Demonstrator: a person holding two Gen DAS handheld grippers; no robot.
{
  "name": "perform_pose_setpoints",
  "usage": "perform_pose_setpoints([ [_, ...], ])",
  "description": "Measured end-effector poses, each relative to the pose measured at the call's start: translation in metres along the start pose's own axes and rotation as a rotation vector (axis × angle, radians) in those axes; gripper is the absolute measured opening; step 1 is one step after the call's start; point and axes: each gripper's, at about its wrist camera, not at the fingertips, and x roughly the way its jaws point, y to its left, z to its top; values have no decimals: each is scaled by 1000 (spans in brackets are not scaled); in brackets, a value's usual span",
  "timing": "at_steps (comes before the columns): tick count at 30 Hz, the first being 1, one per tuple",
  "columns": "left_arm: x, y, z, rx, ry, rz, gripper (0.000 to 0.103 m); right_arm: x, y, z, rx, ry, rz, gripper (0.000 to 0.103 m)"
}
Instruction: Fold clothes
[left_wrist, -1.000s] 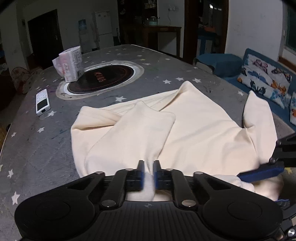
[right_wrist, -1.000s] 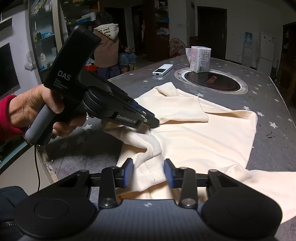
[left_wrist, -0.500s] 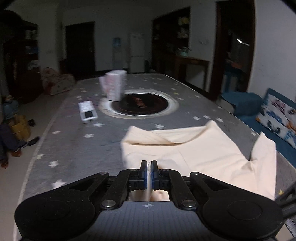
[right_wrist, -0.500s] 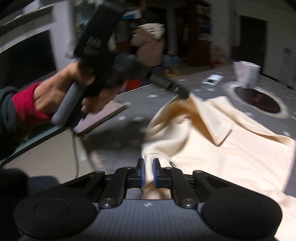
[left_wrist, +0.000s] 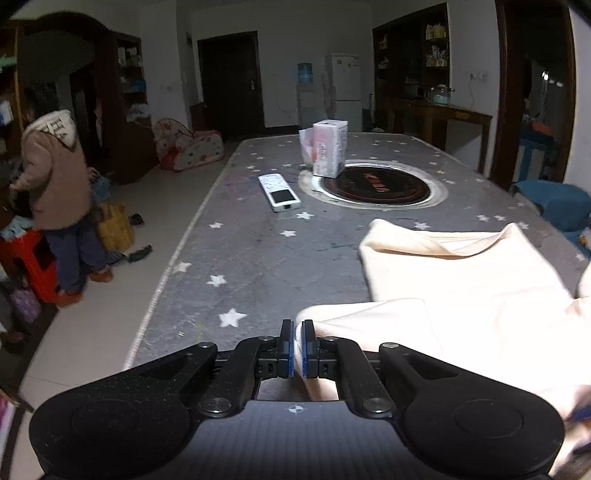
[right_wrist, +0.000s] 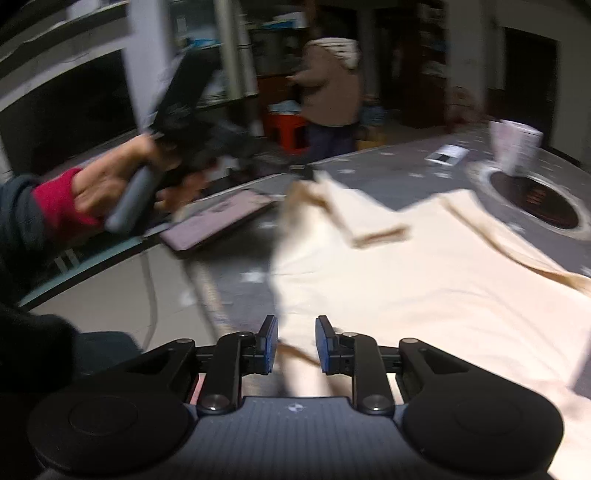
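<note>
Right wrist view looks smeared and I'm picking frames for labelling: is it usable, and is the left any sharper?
Right wrist view: heavy motion blur smears the cream fabric garment and the hand-held black left gripper; only the right gripper is crisp. Left wrist view: sharp but dim, with fisheye bending of the grey star-patterned table.

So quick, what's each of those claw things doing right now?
Left gripper: shut on the cloth, lifting its edge.
Right gripper: open, with cloth lying loose between its fingers.
</note>
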Motion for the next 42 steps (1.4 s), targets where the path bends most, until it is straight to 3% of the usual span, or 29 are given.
perform_pose_setpoints([
  [4,5,5,-4,-21,34,17,4,-6,-21,-8,22,63,-101,21],
  [8,5,13,-3,-53,51,38,5,2,-26,-22,24,137,-91,22],
  [12,5,23,5,-88,56,78,5,-2,-23,-18,-11,144,-51,22],
  [15,3,31,12,-119,49,97,7,-8,-36,-6,-31,139,-97,22],
  [17,1,30,17,-122,37,69,7,-10,-54,4,-14,136,-154,22],
  [24,10,-15,26,-33,55,-173,7,12,-132,37,116,142,-308,22],
  [31,28,-61,15,53,164,-408,9,60,-201,52,251,198,-330,22],
  [36,44,-67,7,57,215,-405,12,84,-228,69,277,189,-353,31],
  [42,52,-48,12,12,198,-332,12,100,-252,88,339,142,-433,35],
])
